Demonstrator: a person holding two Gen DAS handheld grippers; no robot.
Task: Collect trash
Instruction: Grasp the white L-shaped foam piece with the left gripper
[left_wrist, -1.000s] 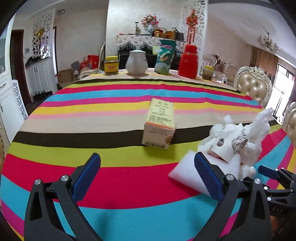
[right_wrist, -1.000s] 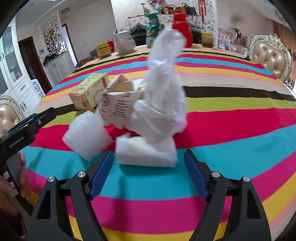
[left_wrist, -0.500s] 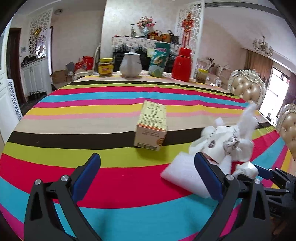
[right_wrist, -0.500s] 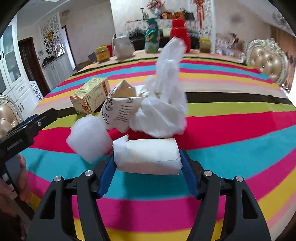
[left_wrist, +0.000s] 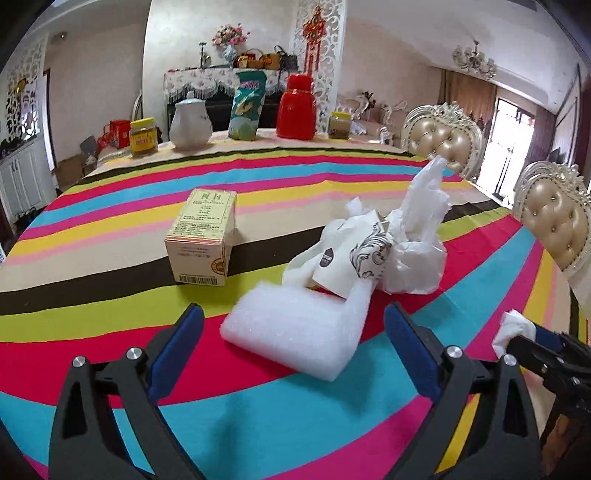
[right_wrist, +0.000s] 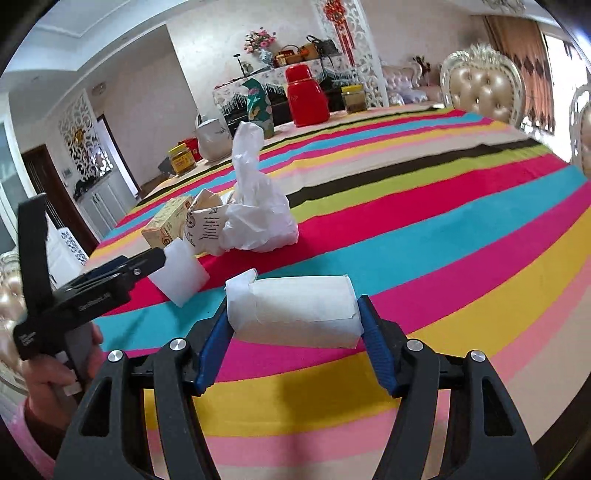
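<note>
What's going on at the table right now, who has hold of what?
The right gripper has its fingers shut on a white folded paper packet, held above the striped tablecloth. The left gripper is open, its fingers either side of a white foam wrap on the cloth. A paper cup, crumpled plastic bag and small carton lie uncollected.

On the surface (left_wrist: 110, 295), the foam roll (left_wrist: 295, 332) lies in front of the left tool (left_wrist: 293, 347), between its two sides. Behind the roll sits the paper cup (left_wrist: 351, 262) with the crumpled bag (left_wrist: 417, 258) on its right, and the box (left_wrist: 203, 236) stands to the left. The right tool (right_wrist: 293, 332) has the paper packet (right_wrist: 295, 310) between its fingers, off to the right of the pile.
</note>
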